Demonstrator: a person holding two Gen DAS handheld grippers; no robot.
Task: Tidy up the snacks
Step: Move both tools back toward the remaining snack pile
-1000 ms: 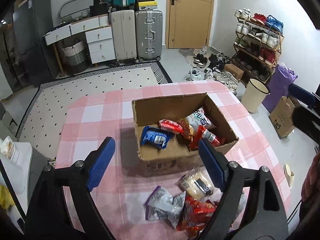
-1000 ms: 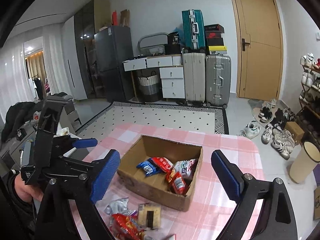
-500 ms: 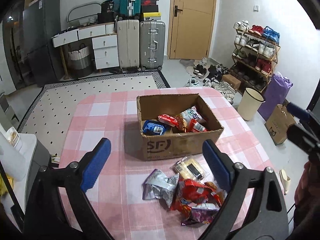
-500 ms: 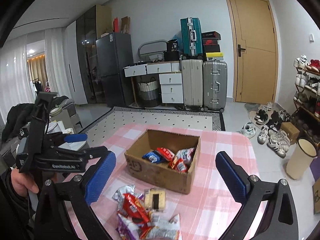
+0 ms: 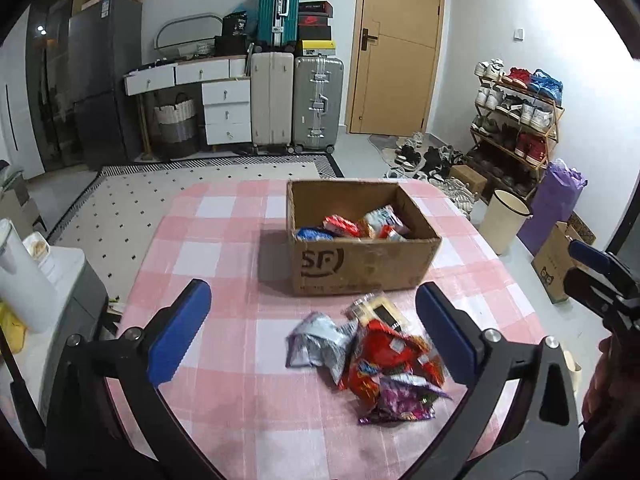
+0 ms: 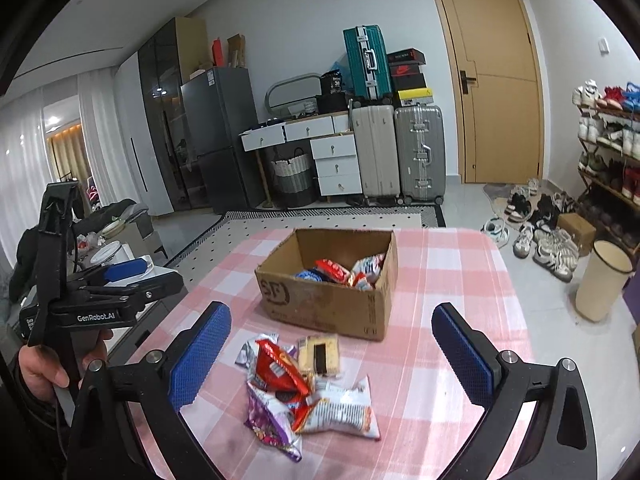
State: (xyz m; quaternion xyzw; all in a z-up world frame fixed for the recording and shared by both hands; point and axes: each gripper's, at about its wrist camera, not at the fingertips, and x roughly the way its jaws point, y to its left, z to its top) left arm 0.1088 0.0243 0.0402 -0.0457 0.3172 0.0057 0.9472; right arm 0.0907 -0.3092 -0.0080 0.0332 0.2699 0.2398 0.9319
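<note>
1. A pink-checked table (image 5: 208, 248) stands in a room with suitcases (image 5: 296, 100), a wooden door (image 5: 396, 48) and a shoe rack (image 5: 516, 128) at the far side.
2. A cardboard box (image 5: 360, 264) on the table holds several snacks; a loose snack pile (image 5: 372, 360) lies just near of it.
3. The left gripper (image 5: 312, 328) has just been opening; its jaws stand wide and hold nothing.
4. The right gripper (image 6: 332, 356) has its jaws equally wide, above the pile and empty.

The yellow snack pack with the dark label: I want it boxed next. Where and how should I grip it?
Probably grip the yellow pack across its two long edges, coming down from above on the box-side end. It lies flat at the pile's far edge, nearest the cardboard box, and its near end touches the red packet.
</note>
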